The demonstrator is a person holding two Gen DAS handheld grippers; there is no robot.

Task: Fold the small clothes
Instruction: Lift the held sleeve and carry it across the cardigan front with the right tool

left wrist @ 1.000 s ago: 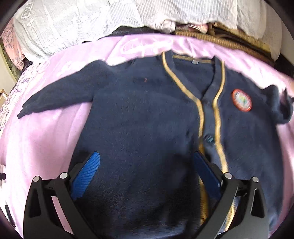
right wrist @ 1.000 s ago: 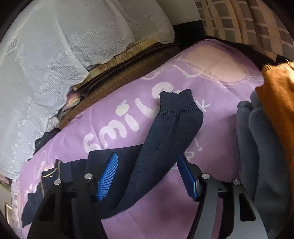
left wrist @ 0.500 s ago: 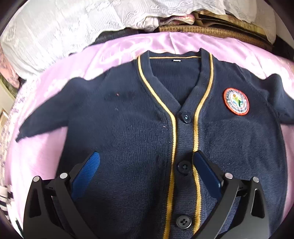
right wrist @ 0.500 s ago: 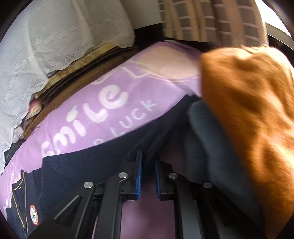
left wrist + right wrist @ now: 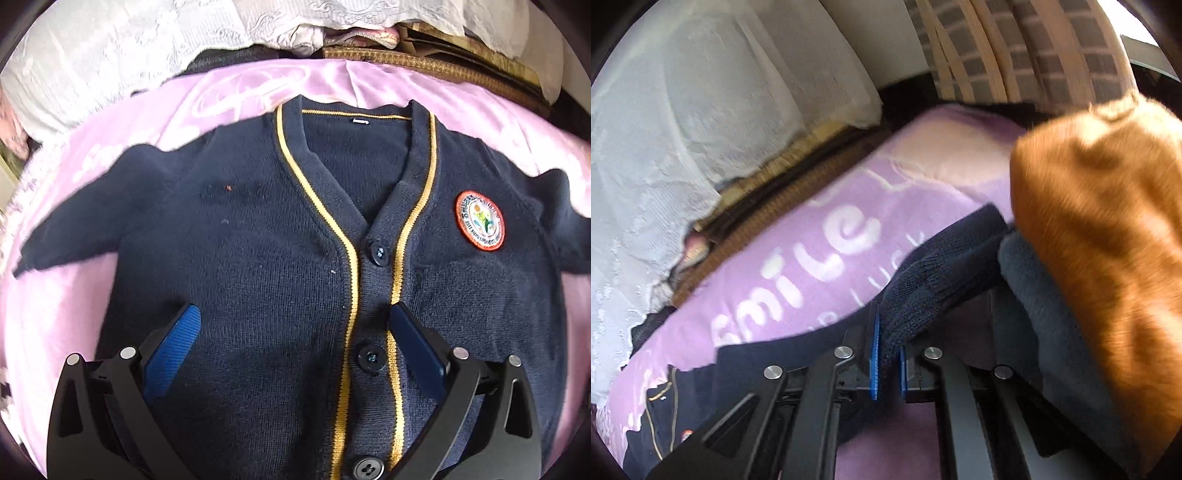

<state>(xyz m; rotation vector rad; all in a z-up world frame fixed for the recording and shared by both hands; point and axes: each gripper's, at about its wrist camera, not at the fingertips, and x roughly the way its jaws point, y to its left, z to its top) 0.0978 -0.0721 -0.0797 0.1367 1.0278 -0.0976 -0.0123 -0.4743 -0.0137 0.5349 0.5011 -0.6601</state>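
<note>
Lilac printed bedspread [image 5: 55, 314] carries a navy knitted cardigan with yellow trim [image 5: 258, 277], spread flat beneath the left claw [image 5: 291, 343], jaws apart; right claw [image 5: 888, 360] is clamped on its ribbed sleeve cuff [image 5: 934, 284], sleeve running back leftward toward the body.

We find the cardigan [image 5: 258, 280] flat on the blanket [image 5: 55, 295]; lace cloth [image 5: 110, 48] behind, folded clothes [image 5: 1108, 240] right.

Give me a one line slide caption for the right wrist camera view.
Right gripper shut on the navy cardigan sleeve over a purple blanket, beside an orange garment.
</note>
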